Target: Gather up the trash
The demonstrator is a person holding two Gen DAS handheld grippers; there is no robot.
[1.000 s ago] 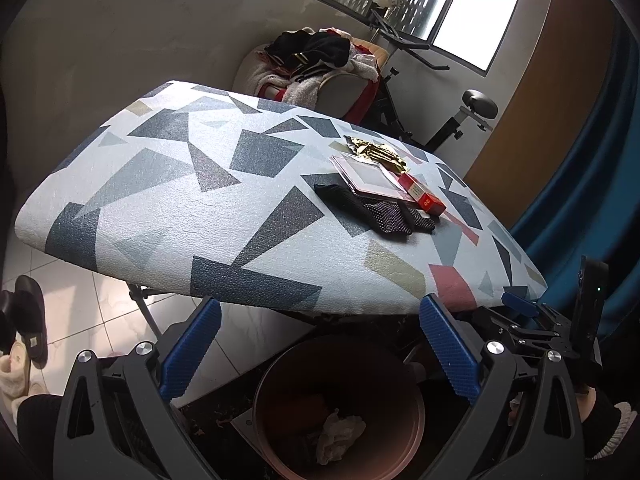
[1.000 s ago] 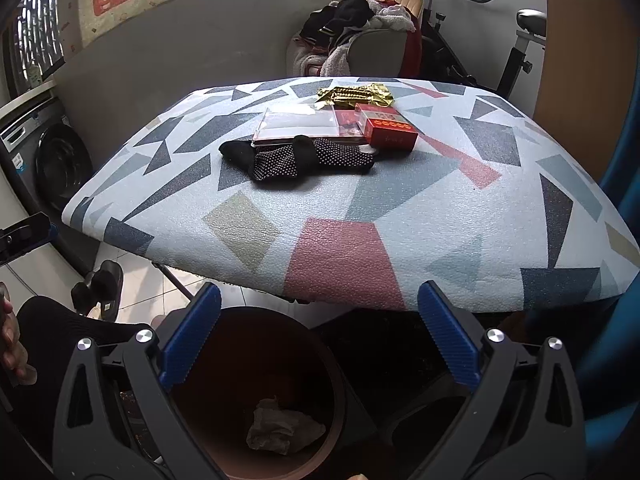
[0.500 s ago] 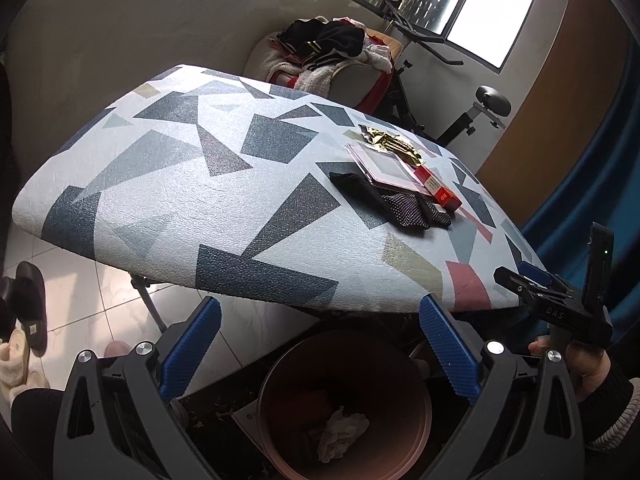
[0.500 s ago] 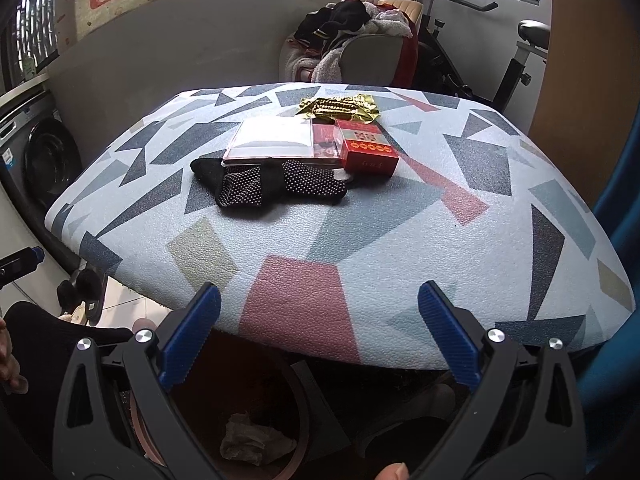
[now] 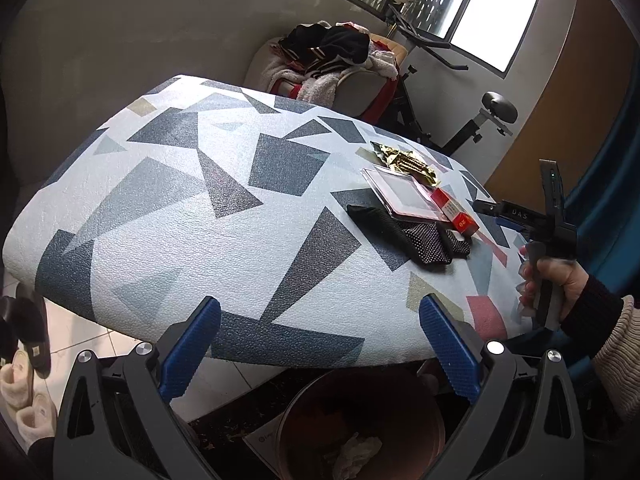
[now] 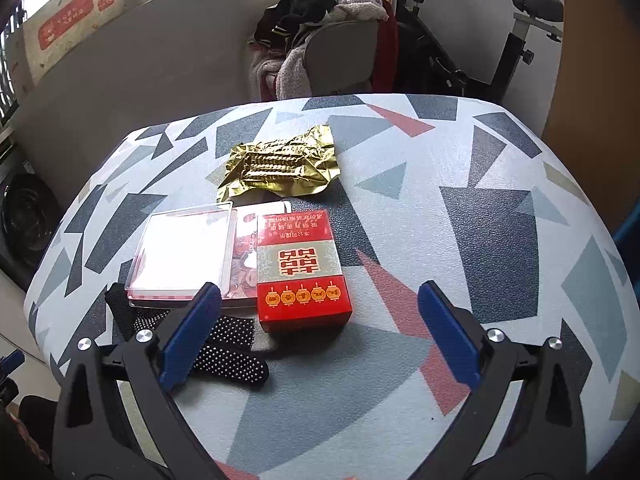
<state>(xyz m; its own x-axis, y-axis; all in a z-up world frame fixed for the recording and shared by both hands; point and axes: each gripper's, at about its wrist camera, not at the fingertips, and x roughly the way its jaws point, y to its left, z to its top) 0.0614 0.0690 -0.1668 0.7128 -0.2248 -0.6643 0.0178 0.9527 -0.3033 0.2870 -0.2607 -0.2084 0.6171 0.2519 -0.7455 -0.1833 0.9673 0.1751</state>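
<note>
A crumpled gold wrapper (image 6: 280, 164) lies on the patterned table (image 6: 460, 216), farthest from me. Nearer sit a red box (image 6: 302, 270), a clear plastic case (image 6: 184, 254) and a black dotted glove (image 6: 224, 354). My right gripper (image 6: 318, 334) hovers open over the table, just short of the red box, nothing between its fingers. My left gripper (image 5: 320, 350) is open at the table's near edge, above a brown bin (image 5: 360, 426) holding crumpled paper (image 5: 356, 454). In the left wrist view the wrapper (image 5: 404, 162), box (image 5: 454, 212) and glove (image 5: 408, 234) lie to the right, beside the right gripper's body (image 5: 548, 216) in a hand.
A chair piled with clothes (image 6: 328, 28) stands behind the table, with an exercise bike (image 6: 520, 40) to its right. Slippers (image 5: 24, 344) lie on the tiled floor at the left. A washing machine (image 6: 24, 220) sits left of the table.
My right gripper has risen from the bin and moved forward over the table toward the red box. My left gripper has lifted slightly, still over the bin.
</note>
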